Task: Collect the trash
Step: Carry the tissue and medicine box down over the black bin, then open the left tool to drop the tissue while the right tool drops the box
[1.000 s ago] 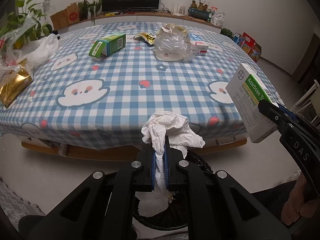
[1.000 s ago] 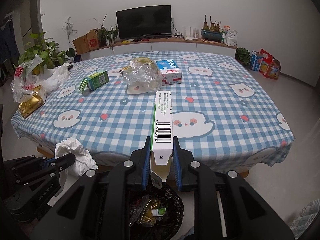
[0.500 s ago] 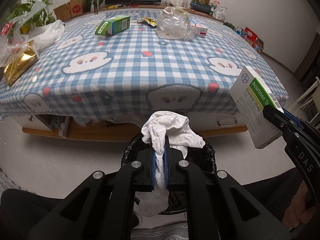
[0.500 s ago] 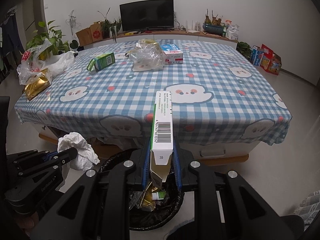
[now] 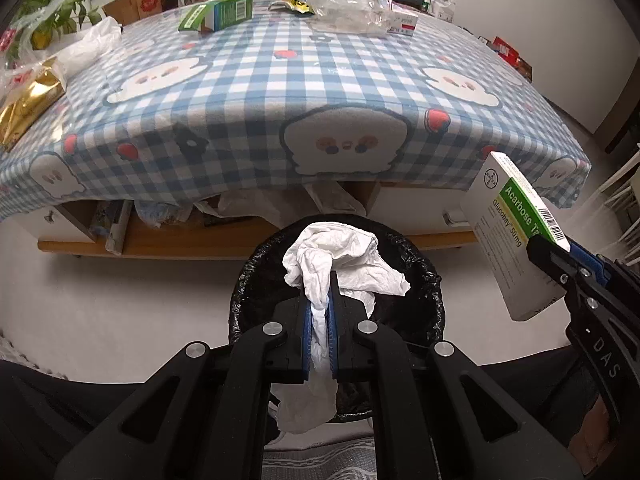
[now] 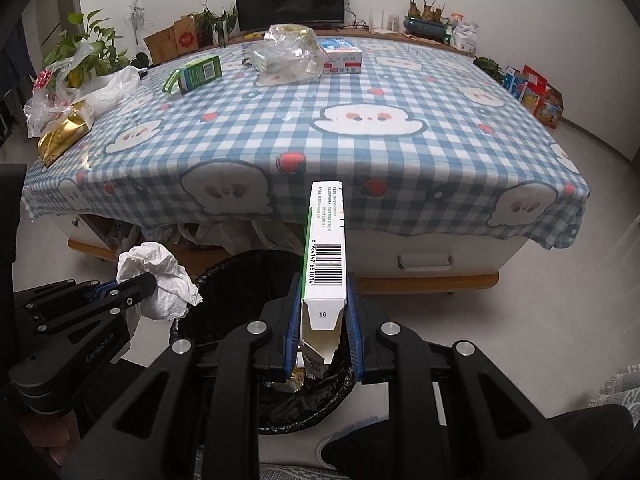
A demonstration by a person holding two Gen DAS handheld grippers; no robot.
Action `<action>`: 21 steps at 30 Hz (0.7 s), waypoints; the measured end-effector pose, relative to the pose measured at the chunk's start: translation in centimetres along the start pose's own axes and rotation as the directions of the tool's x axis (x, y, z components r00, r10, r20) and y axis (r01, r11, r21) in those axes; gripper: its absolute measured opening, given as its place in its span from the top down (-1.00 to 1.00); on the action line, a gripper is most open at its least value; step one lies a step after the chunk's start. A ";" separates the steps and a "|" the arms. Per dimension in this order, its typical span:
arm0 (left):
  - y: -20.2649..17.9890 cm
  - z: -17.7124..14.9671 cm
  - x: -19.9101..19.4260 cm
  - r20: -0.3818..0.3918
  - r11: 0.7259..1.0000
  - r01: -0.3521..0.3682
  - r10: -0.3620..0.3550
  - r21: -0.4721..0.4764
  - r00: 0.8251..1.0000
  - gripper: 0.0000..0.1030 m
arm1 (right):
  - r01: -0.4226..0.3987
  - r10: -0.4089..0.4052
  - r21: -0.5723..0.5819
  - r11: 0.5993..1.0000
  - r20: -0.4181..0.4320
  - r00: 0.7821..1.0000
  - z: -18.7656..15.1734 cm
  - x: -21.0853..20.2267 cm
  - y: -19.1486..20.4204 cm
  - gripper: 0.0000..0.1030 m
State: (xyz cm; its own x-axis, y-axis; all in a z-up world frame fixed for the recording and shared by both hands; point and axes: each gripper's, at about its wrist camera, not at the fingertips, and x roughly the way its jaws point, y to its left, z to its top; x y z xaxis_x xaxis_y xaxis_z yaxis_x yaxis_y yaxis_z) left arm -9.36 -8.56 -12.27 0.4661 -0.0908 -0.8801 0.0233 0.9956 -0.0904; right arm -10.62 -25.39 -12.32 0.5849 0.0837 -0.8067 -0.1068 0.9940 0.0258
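My left gripper is shut on a crumpled white tissue, which hangs over the black-lined trash bin on the floor. In the right wrist view the same tissue sits at the bin's left rim. My right gripper is shut on a white and green medicine box, held end-up above the bin. From the left wrist view that box shows at the right, beside the bin. The bin holds wrappers.
The table with the blue checked cloth stands just beyond the bin. On it lie a green box, a clear plastic bag, a blue and white box, a gold packet and plastic bags at the left.
Both grippers have sunk from table height down in front of the table's edge. The bin, barely seen before, is now under the tissue and the box. Both grips are unchanged.
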 end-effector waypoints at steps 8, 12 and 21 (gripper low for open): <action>-0.8 -0.8 3.2 -0.042 1.000 0.002 -0.001 0.014 0.999 0.89 | 0.018 -0.018 0.004 1.000 -0.087 0.996 -1.5 3.2 -0.3 0.64; -1.4 -1.0 4.3 -0.054 1.000 0.012 -0.011 0.025 0.998 0.89 | 0.026 -0.024 0.019 0.999 -0.104 0.994 -1.8 3.8 -0.8 0.64; -2.8 -1.0 5.5 -0.054 0.998 0.040 -0.037 0.055 0.998 0.84 | 0.033 -0.027 0.049 0.998 -0.117 0.993 -1.8 4.3 -1.6 0.64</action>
State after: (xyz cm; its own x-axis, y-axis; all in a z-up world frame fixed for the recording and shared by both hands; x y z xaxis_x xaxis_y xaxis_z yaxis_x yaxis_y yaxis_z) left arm -7.74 -11.82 -17.36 0.4169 -0.1284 -0.8999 0.0908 0.9909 -0.0993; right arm -9.36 -26.79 -16.86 0.4900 0.0475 -0.8704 -0.0480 0.9985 0.0275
